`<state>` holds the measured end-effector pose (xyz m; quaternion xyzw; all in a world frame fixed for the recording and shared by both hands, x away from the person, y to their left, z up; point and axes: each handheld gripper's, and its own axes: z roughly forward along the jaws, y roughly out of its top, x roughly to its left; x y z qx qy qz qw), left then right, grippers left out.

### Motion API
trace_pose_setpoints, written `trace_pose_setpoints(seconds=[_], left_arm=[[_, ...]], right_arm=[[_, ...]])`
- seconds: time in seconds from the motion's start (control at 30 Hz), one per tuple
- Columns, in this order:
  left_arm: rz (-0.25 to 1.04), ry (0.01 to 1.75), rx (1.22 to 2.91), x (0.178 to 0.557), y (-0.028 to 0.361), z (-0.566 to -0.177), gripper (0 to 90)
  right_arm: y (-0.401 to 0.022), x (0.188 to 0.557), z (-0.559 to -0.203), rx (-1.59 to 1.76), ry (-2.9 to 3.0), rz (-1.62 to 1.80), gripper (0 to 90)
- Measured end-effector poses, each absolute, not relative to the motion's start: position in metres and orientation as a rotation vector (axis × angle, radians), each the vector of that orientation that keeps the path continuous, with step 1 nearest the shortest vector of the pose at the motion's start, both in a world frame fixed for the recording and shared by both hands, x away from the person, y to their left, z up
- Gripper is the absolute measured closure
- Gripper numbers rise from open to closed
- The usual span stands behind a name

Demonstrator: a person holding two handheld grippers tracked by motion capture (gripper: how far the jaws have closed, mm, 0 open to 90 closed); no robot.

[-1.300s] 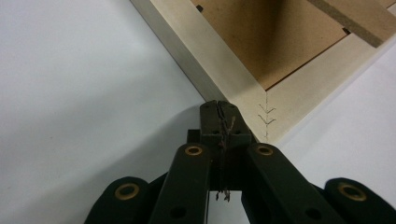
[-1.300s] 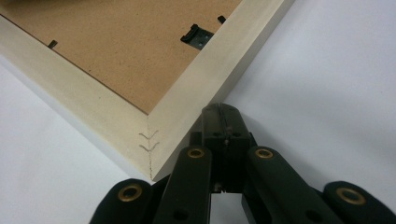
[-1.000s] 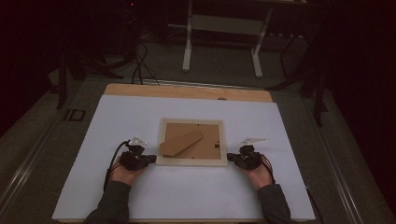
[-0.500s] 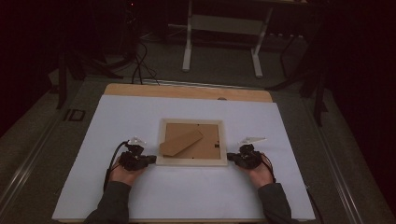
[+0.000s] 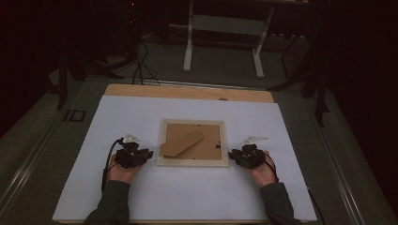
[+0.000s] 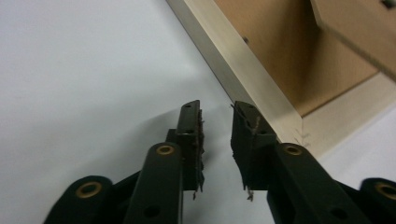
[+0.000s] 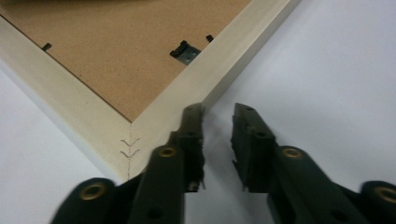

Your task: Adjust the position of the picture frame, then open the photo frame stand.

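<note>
With both jaws just opened and nothing between them, the left gripper and right gripper flank the picture frame, which looks light, rigid and probably fragile: grip its wooden side rails.

Looks like a lab or recording room, not a home. A table with a wood top under a white sheet stands alone on grey carpet, lit from above while the rest of the room is dark. Behind it a white desk frame w/ bare metal legs, cables trailing over the floor, and dark stands at the sides, prob. camera or light rigs; too dim to tell.
</note>
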<state>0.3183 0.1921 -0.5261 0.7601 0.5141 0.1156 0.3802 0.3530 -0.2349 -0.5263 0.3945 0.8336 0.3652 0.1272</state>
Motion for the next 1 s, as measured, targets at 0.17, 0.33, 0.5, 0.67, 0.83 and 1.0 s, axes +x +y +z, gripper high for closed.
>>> trace_pose_setpoints(seconds=[0.17,0.33,0.5,0.67,0.83,1.0], left_arm=[[0.293,1.322,1.895,0.319,0.198,-0.524,65.4],[0.323,1.313,1.893,0.317,0.199,-0.519,61.3],[0.345,1.284,1.885,0.316,0.197,-0.514,59.4],[0.365,1.278,1.877,0.315,0.195,-0.512,57.7],[0.402,1.245,1.885,0.313,0.188,-0.507,56.8],[0.416,1.213,1.875,0.313,0.187,-0.503,54.7]], right_arm=[[-0.237,0.353,-0.525,1.142,2.419,1.069,65.0],[-0.240,0.354,-0.524,1.145,2.412,1.071,62.6],[-0.242,0.353,-0.523,1.148,2.396,1.077,61.4],[-0.244,0.353,-0.523,1.157,2.391,1.079,61.0],[-0.245,0.353,-0.523,1.154,2.393,1.077,60.7],[-0.245,0.353,-0.523,1.152,2.392,1.086,60.2]])
